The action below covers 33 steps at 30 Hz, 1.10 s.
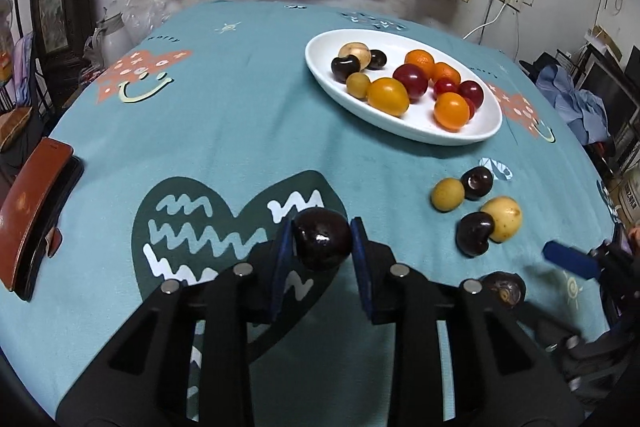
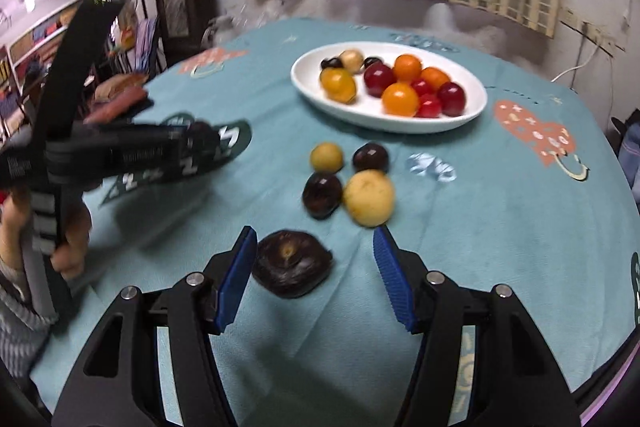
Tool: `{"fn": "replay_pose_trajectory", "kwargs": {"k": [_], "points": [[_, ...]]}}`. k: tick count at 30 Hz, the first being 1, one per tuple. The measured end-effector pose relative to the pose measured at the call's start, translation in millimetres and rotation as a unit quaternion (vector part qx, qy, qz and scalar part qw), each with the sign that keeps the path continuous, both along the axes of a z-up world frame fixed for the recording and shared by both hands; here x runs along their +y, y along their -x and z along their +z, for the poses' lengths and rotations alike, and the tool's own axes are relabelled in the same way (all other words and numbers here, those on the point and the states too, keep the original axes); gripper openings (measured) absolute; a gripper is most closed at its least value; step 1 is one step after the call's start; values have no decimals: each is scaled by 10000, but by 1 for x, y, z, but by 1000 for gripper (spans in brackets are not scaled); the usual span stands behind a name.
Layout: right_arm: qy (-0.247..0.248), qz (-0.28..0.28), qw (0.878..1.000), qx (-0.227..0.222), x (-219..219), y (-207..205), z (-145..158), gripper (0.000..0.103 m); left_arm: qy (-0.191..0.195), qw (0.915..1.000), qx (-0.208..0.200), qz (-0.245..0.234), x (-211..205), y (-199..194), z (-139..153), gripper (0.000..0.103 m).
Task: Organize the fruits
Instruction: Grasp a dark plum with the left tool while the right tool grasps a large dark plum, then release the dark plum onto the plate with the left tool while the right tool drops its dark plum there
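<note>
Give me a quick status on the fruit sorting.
Left gripper shut on dark fruit. Right gripper open around wrinkled fruit. Plate path clear.

Teal heart-patterned tablecloth (image 1: 240,115), white plate (image 1: 472,135)

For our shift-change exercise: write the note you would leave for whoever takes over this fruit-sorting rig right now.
Left hand-held gripper: shut on a dark fruit, above the cloth.
Right hand-held gripper: open around a dark wrinkled fruit on the tablecloth, not gripping.
Done: white plate holds many fruits.
Left: plate both of these, then the four loose fruits between the gripper and the plate.
</note>
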State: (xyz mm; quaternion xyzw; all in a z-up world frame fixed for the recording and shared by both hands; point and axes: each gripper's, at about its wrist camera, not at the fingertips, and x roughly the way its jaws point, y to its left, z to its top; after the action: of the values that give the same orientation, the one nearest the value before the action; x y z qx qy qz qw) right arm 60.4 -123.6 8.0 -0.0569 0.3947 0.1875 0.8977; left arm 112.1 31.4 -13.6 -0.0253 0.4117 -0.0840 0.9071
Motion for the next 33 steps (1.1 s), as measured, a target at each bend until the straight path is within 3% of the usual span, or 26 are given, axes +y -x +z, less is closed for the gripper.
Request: {"fn": "replay_pose_trajectory", "kwargs": {"k": [9, 13, 19, 26, 33], "points": [[66, 260, 9994, 240, 14, 0, -15, 61, -28, 10000, -9, -70, -6, 3, -2, 30], [161, 300, 9988, 343, 18, -1, -19, 51, -35, 10000, 5, -80, -6, 3, -3, 30], [-19, 231, 9992, 325, 12, -2, -16, 48, -53, 10000, 6, -56, -6, 2, -4, 30], [-446, -190, 9986, -223, -17, -4, 22, 48, -17, 10000, -50, -43, -7, -2, 2, 30], [-813, -959, 9905, -549, -57, -67, 71, 48, 30, 9996, -256, -84, -16, -48, 45, 30]]}}
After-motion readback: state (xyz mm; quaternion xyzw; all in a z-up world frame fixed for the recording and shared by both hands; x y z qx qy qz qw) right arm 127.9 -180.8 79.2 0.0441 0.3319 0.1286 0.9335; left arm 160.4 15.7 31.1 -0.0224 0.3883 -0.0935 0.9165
